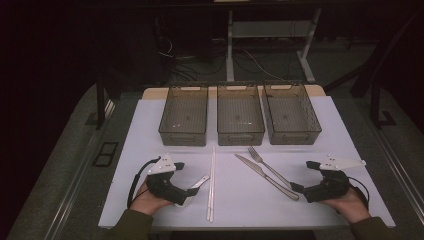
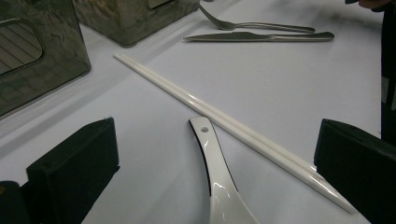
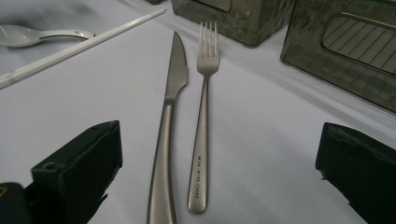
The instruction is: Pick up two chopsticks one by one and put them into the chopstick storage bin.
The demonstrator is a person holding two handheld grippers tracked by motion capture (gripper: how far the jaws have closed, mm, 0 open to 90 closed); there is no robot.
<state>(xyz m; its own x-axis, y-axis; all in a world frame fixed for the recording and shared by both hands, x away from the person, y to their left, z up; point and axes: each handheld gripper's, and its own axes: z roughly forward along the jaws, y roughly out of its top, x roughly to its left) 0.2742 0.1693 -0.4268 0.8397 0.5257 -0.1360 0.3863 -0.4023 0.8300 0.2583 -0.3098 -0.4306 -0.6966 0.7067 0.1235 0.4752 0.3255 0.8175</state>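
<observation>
While hovering low along the near edge of the counter point(image 1: 240, 202), holding both sets of fingers spread wide and gripping nothing yet. Pointing the left gripper point(image 1: 186, 194) at the white spoon point(image 2: 217, 163), lying around 7 o'clock on the counter with its handle running up between the left fingers point(image 2: 74, 168). Facing the right gripper point(image 1: 300, 189) at the knife point(image 3: 166, 140) and fork point(image 3: 201, 130) down at roughly 5 o'clock, side by side between its released fingers point(image 3: 79, 163).

Probably going for the spoon first, so: straddling only the handle, squaring the fingers across it, dropping right down to the surface, squeezing slowly (looking glazed, likely slippery). Minding the chopsticks point(image 2: 224, 119) lying just at the spoon's 3 o'clock, almost touching the handle tip.

Room-wise, looking at plenty of bare counter through the middle. Needing to lift over the rims of the three bins point(image 1: 240, 130) lined up at 12 o'clock. Watching the 6 o'clock edge right under the wrists too.
</observation>
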